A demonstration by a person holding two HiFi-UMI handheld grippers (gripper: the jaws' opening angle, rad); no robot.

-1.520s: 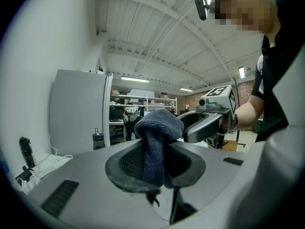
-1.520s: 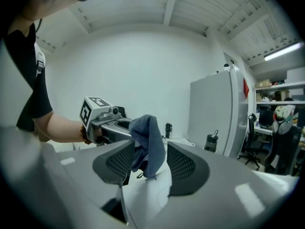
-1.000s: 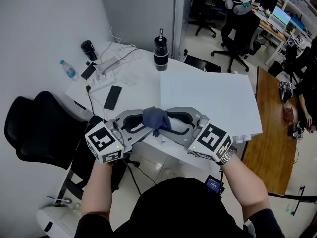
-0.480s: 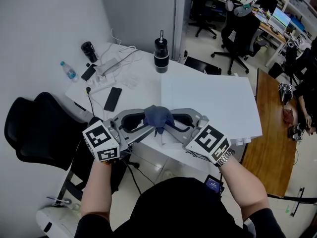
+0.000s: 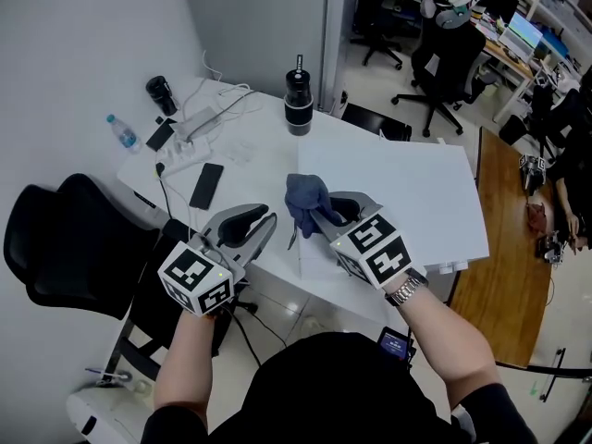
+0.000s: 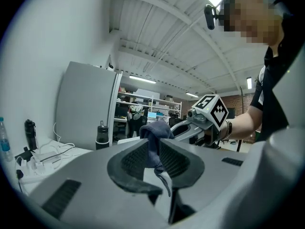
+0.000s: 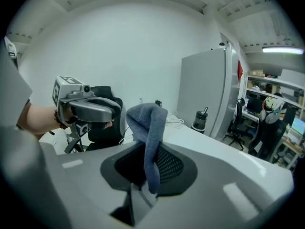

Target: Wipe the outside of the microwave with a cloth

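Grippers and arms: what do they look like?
The left gripper and right gripper: grey shells, black mesh-textured fingers, a white cube with black square markers each. Metal wristwatch on the right wrist, black short sleeves. Jaws closing: right on the cloth, left empty.

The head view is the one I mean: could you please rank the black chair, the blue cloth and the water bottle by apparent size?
1. black chair
2. blue cloth, though it is nearer the camera, so its true size is unsure
3. water bottle

White table point(image 5: 264, 146) by grey wall point(image 5: 83, 35), black chair point(image 5: 55, 248) left, office chairs point(image 5: 449, 63) behind on tiled floor point(image 5: 384, 86), strip lights point(image 7: 281, 50) overhead.
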